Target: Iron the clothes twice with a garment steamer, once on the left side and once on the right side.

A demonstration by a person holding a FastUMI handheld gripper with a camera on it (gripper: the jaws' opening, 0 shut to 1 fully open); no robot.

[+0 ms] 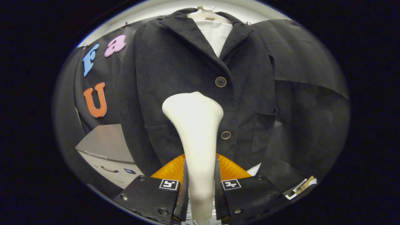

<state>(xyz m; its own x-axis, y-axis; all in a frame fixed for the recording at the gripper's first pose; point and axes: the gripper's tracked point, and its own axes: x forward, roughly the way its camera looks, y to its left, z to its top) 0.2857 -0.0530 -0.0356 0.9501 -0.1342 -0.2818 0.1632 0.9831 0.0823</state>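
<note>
Clamping the steamer (194, 125) between both fingers of the gripper (200, 184), I judged slow, flat strokes along the jacket (175, 78) best.

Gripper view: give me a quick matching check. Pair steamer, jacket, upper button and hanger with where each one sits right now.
Things:
1. steamer
2. jacket
3. upper button
4. hanger

Places:
A. at the collar, above the white shirt
B. clamped between the gripper fingers
C. hanging just beyond the steamer head
D. on the jacket front, up and to one side of the steamer head

Pairs: 1-B, 2-C, 3-D, 4-A
</note>
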